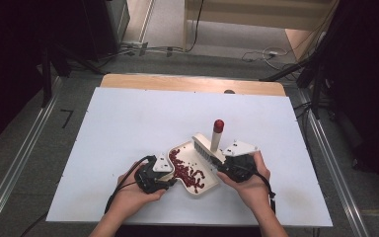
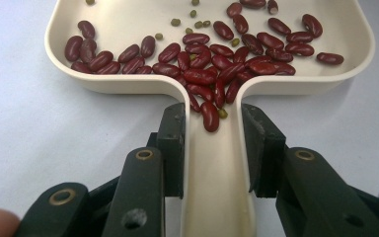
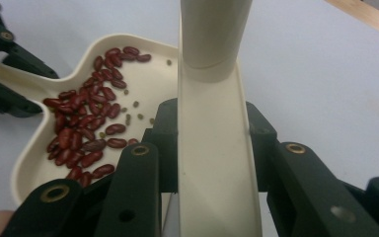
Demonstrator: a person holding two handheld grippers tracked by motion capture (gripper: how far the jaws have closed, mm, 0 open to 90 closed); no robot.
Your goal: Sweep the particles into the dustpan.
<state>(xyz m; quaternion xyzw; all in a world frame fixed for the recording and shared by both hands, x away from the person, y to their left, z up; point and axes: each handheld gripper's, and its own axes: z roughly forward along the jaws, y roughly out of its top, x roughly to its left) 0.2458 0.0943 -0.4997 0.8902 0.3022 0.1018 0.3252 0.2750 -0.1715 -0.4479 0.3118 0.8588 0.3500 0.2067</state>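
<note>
Left tongs (image 2: 212, 143) pinching dustpan (image 2: 325, 79) handle, red beans (image 2: 212, 74), perhaps mung beans inside, right tongs (image 3: 212, 143) clamping brush (image 3: 212, 148)

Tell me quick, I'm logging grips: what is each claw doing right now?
Left claw: closed on the dustpan handle, beans in the pan.
Right claw: closed on the brush handle.

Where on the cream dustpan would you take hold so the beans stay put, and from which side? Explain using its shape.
Grip the dustpan by its narrow handle, from the person's end, as the left gripper does with a jaw on each side wall. The handle fits between the jaws, while the tray is too wide. The red beans lie near the handle's mouth, so keep it level.
</note>
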